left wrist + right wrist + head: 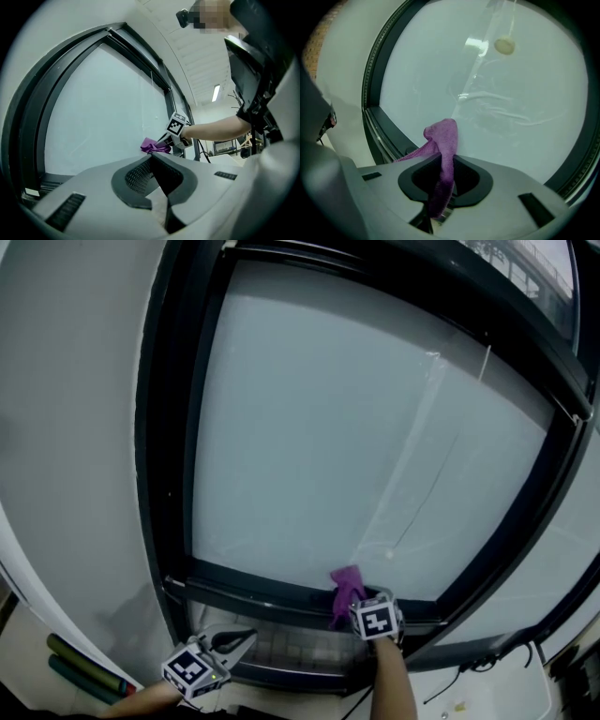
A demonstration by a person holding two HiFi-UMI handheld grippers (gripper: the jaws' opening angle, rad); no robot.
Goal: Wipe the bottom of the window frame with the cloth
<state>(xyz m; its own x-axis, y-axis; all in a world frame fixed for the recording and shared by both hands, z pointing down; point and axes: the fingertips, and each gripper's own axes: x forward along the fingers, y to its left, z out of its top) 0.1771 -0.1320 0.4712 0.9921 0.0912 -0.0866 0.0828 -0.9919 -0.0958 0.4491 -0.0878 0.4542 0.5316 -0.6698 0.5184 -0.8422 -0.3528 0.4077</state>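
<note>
Soft, light purple microfibre cloth (444, 133) flops at lower centre, likely to bunch. The right hand-held gripper (443, 166) pinches its middle against the black window frame (253, 589). The left hand-held gripper (151, 160) is clenched and empty.

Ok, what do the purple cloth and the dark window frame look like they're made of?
The cloth looks like soft microfibre-type fabric: fuzzy nap, limp folds. The window frame looks like dark, smooth, matte painted metal, with straight ridged profiles, though plastic can't be ruled out.
</note>
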